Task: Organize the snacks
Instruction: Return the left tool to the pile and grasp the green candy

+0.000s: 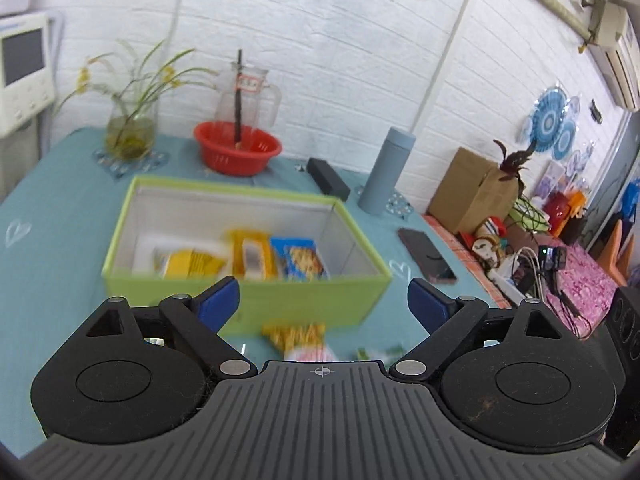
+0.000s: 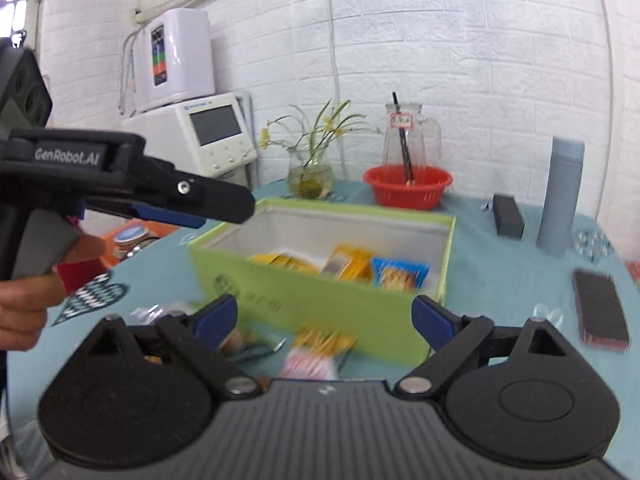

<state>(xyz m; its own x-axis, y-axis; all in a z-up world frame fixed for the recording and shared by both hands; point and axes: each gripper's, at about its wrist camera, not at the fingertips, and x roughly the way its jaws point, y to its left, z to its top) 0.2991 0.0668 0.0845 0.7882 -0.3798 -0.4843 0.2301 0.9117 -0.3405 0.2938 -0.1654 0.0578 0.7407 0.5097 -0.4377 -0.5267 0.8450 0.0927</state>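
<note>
A lime-green box (image 1: pixel 168 292) (image 2: pixel 280 300) stands open on the teal tablecloth, holding a yellow packet (image 1: pixel 192 264), an orange-yellow packet (image 1: pixel 252 256) (image 2: pixel 348 264) and a blue packet (image 1: pixel 300 262) (image 2: pixel 400 274). In front of the box lies a yellow-and-pink snack packet (image 1: pixel 298 338) (image 2: pixel 316 352), with a greenish packet (image 2: pixel 244 344) to its left. My left gripper (image 1: pixel 324 304) is open before the box's front wall, with nothing between its fingers. My right gripper (image 2: pixel 324 316) is open above the loose packets and grips none of them. In the right wrist view the left gripper (image 2: pixel 224 210) shows side-on at the left, held by a hand (image 2: pixel 24 304).
Behind the box stand a red basket (image 1: pixel 238 150), a glass pitcher (image 1: pixel 246 96), a vase of plants (image 1: pixel 130 128), a black case (image 1: pixel 328 176) and a grey-blue flask (image 1: pixel 386 172). A phone (image 1: pixel 426 256) lies to the right. Past the table's right edge sit a cardboard box (image 1: pixel 468 192) and clutter.
</note>
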